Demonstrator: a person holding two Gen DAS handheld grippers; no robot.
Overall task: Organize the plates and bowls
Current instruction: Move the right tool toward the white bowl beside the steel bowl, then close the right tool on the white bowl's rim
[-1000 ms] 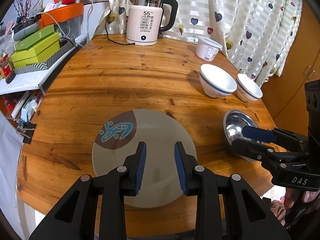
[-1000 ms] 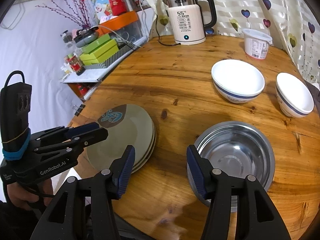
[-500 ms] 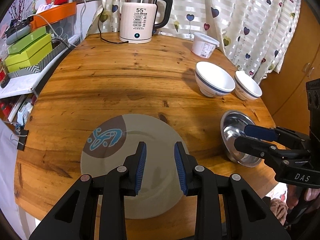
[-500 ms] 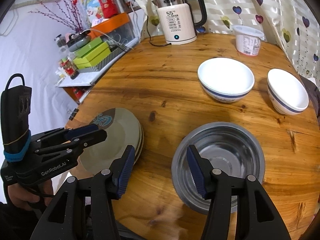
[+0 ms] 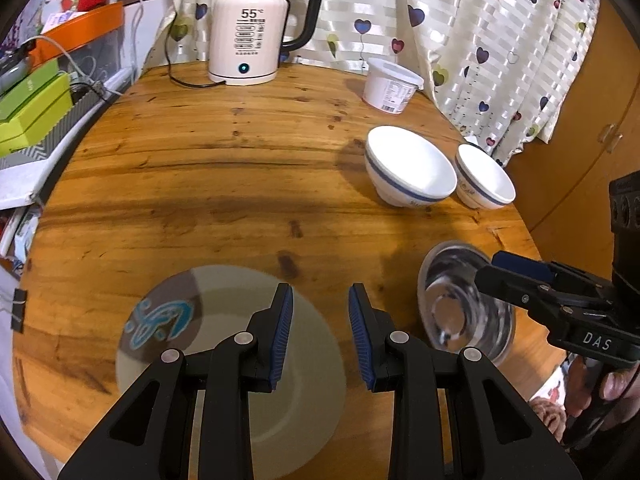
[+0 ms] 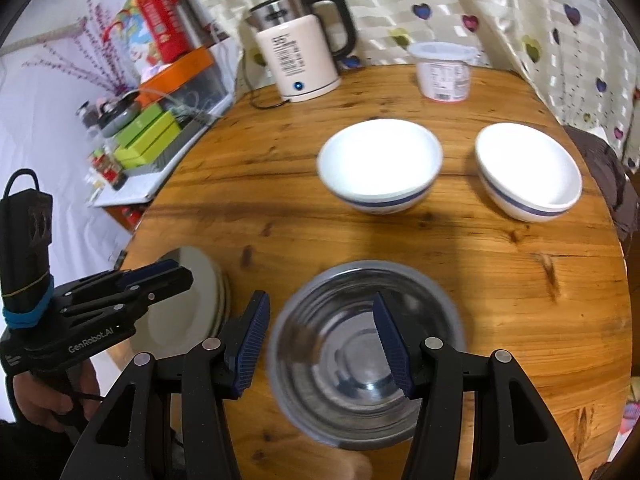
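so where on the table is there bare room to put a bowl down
Widest bare wood: mid-table, between the kettle and the plate stack. A narrower strip runs between the steel bowl and the two white bowls. The right side is crowded.

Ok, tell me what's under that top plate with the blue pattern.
More plates: the right wrist view shows further rims stacked beneath the top plate. Their faces are covered, so pattern and exact count stay hidden.

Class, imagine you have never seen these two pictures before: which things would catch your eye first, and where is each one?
Probably the round wooden table, with a cream kettle showing 55 at its far edge by the heart-patterned curtain. Next, two white bowls with blue bands side by side on the right, and a shiny steel bowl at the near edge under the open right gripper. The open left gripper hovers above stacked plates.
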